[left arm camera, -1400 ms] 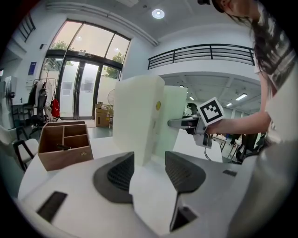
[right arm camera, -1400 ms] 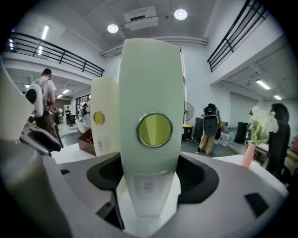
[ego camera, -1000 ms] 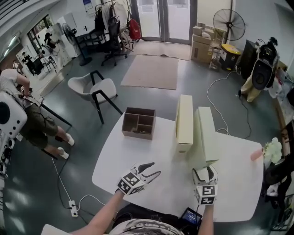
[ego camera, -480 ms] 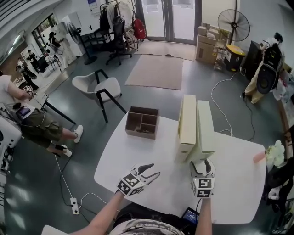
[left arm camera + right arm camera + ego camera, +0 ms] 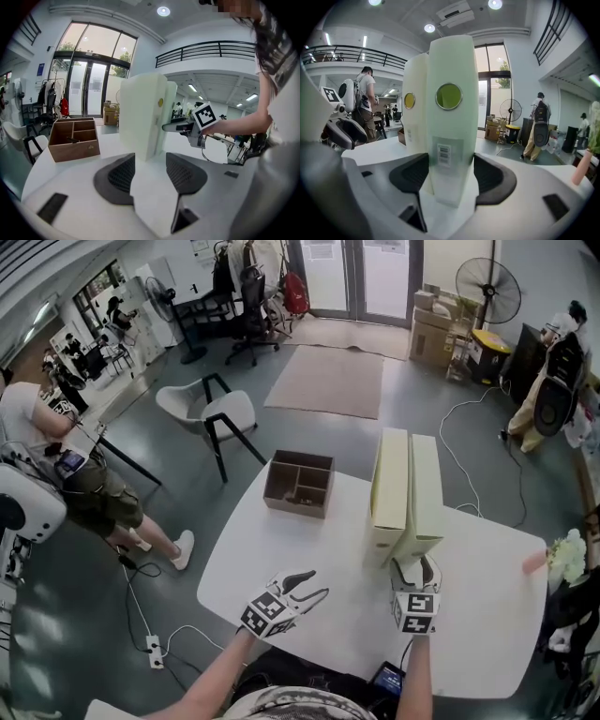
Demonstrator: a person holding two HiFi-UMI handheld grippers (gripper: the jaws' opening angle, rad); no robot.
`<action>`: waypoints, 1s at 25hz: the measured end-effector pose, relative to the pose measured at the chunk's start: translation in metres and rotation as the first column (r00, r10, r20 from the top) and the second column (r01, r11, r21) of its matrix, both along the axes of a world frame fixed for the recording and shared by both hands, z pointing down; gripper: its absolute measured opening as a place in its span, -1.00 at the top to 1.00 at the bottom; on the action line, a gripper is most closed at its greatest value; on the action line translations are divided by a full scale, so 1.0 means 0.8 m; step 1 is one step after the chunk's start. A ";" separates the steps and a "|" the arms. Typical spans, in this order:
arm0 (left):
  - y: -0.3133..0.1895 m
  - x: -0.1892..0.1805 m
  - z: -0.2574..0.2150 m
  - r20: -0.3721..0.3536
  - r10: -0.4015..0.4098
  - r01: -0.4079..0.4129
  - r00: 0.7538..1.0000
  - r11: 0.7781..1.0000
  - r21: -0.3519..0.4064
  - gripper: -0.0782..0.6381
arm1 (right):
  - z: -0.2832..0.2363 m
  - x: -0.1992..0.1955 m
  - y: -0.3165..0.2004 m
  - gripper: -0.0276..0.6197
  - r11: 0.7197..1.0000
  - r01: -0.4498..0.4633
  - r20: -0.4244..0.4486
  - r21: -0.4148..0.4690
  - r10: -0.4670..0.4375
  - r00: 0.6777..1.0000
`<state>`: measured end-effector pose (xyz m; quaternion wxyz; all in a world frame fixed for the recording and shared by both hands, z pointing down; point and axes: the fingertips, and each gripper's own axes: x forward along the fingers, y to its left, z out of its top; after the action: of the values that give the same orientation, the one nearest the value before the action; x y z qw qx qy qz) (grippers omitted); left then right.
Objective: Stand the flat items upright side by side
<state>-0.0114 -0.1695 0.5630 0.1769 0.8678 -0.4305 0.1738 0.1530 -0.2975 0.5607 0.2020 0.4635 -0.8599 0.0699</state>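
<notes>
**A:** Status on the task items?

**B:** Left flat box and right flat box both stand upright on the white worktop. They're side by side, broad faces tight together. Can't tell if they actually touch.

**A:** Right hand-held gripper?

**B:** The right hand-held gripper is pinching the right flat box at its near narrow end, low down, w/ one pad on each broad face. In its own view a barcode label sits btwn the pads, w/ a round yellow-green disc higher up that edge.

**A:** And the left hand-held gripper?

**B:** The left hand-held gripper has its jaws spread, w/ only bare worktop btwn them. It's near the front edge, apart from the boxes.

**A:** Anything else on there?

**B:** A wooden divider tray sits near the far edge, left of the boxes, w/ a small dark item in one compartment.
</notes>
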 end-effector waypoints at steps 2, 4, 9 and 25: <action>0.004 0.000 -0.001 -0.002 -0.002 0.002 1.000 1.000 0.000 0.19 | 0.003 0.002 0.000 0.01 1.000 0.003 -0.013 -0.010 -0.003 1.000; 0.008 -0.001 0.000 -0.001 -0.007 0.007 1.000 1.000 -0.001 0.19 | 0.008 0.003 0.001 0.01 1.000 0.004 -0.028 -0.019 -0.004 1.000; 0.020 -0.005 0.003 -0.005 -0.012 0.012 1.000 1.000 -0.003 0.19 | 0.017 0.012 0.014 0.00 0.999 -0.036 -0.007 -0.041 0.035 0.999; 0.110 -0.020 -0.003 -0.035 0.149 -0.149 0.988 0.989 -0.011 0.19 | 0.002 -0.037 0.195 0.02 0.987 -0.114 0.086 -0.114 0.124 0.989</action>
<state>-0.0272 -0.0814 0.5607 0.1768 0.8992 -0.3601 0.1746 0.1237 -0.1416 0.5625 0.1820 0.4985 -0.8342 0.1500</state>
